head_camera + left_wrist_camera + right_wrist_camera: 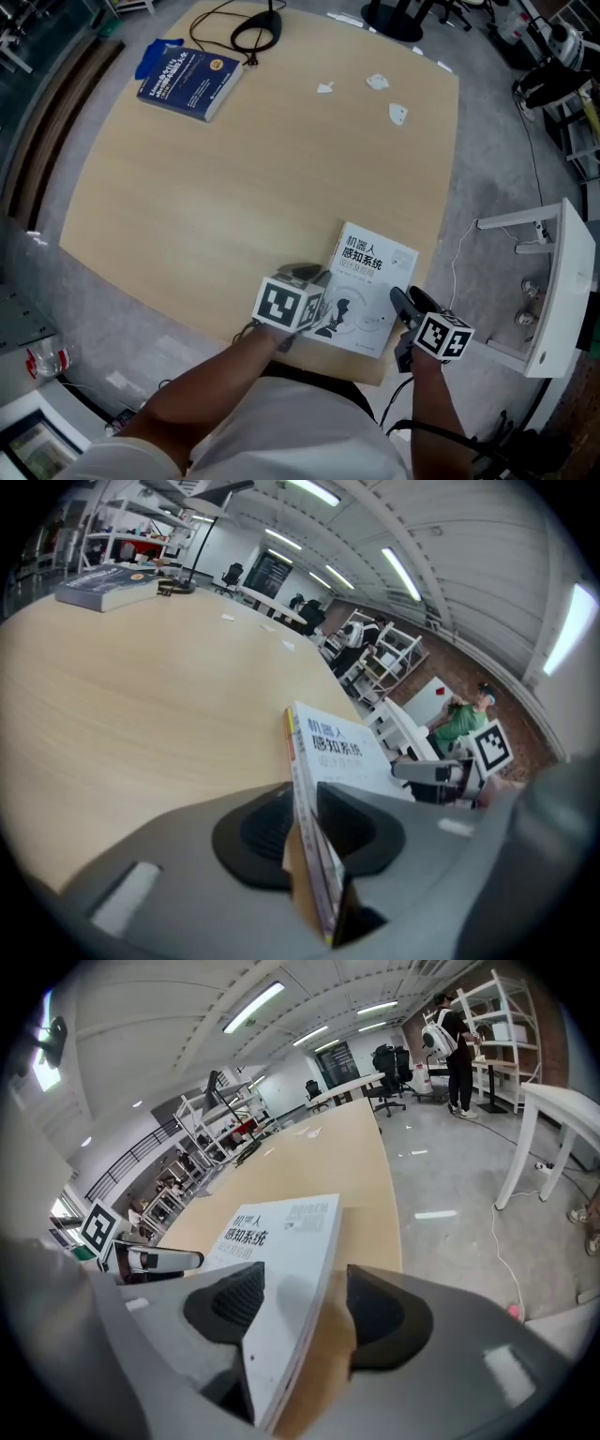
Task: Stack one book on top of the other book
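Note:
A white book (pixel 370 286) with a chess-piece cover lies at the near edge of the wooden table (pixel 234 206). My left gripper (pixel 314 275) holds its left edge. In the left gripper view the book's edge (pixel 309 855) stands between the pads, which press on both sides. My right gripper (pixel 405 302) is at the book's right near corner. Its jaws stand wide around that corner (pixel 272 1241), one pad over the cover and the other off the edge. A thick blue book (pixel 190 82) lies flat at the far left of the table.
A black cable loop (pixel 258 33) lies at the far edge next to the blue book. Three white paper scraps (pixel 380 94) sit at the far right. A white side table (pixel 562 281) stands on the floor to the right.

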A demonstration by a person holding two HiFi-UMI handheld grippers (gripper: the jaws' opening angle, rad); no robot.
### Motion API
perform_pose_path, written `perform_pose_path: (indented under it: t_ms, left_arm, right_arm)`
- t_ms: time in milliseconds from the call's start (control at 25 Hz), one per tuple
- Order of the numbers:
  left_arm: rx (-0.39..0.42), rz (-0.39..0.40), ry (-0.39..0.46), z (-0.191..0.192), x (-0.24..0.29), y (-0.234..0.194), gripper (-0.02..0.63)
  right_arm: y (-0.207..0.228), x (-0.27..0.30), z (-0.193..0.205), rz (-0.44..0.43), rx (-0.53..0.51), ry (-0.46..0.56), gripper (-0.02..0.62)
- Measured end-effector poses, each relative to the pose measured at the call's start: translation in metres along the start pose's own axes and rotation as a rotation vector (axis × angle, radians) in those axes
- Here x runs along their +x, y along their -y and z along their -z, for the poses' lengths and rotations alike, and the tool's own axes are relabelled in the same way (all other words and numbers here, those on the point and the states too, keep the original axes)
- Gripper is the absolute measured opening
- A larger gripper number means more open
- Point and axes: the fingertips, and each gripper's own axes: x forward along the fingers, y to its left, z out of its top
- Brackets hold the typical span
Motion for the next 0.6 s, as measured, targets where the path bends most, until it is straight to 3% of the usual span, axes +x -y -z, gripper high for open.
perform_pose_path:
  t_ms: [280, 600]
  left_arm:
    - [0.006, -0.027, -0.083, 0.072, -0.026, 0.003, 0.089]
    - [-0.014, 0.047, -0.077, 0.092, -0.037, 0.026, 0.094]
  right_arm:
    - [-0.027, -0.028, 0.072, -0.038, 0.002, -0.089, 0.273]
    - [-0.035, -0.032, 0.097, -0.039, 0.017, -0.105, 0.273]
